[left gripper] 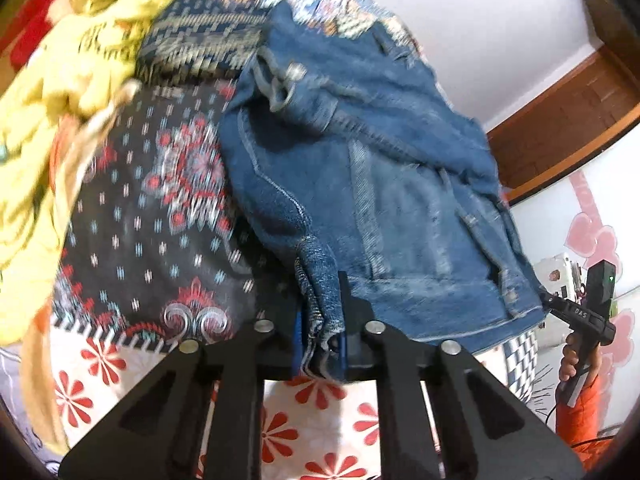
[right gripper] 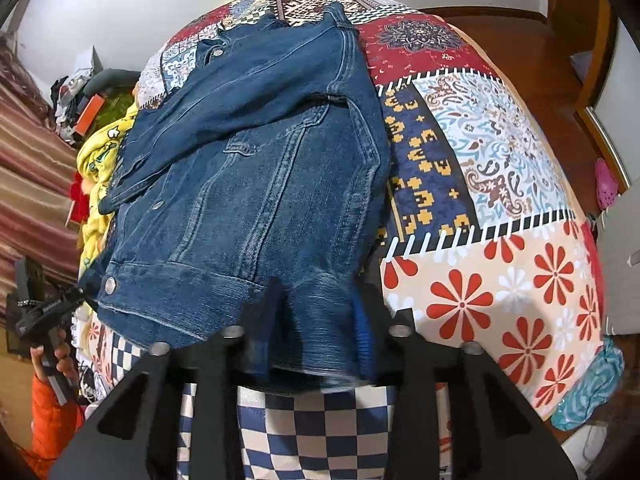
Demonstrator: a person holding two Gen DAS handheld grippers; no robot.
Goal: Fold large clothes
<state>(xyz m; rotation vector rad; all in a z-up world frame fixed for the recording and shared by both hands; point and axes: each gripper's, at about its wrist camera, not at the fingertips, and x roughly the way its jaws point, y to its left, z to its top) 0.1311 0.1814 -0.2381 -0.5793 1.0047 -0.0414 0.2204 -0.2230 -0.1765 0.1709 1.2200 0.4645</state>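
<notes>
A blue denim jacket (left gripper: 380, 184) lies on the patchwork bedspread (left gripper: 152, 208), its hem toward me. My left gripper (left gripper: 322, 320) is shut on a bunched fold of the hem at the jacket's left corner. At the right edge of the left wrist view, my right gripper (left gripper: 560, 306) pinches the hem's other end, held by a hand in an orange sleeve. In the right wrist view the denim jacket (right gripper: 260, 160) fills the middle, and my right gripper (right gripper: 320, 304) is shut on the hem, with denim packed between its blue pads. My left gripper (right gripper: 66, 302) holds the far-left corner.
A crumpled yellow garment (left gripper: 60, 80) lies beside the jacket on the left. The bedspread (right gripper: 500, 152) stretches bare to the right of the jacket. A blue-and-white checkered cloth (right gripper: 312, 420) sits under my right gripper. A wooden floor (right gripper: 520, 32) with a pink shoe (right gripper: 606, 184) lies beyond the bed.
</notes>
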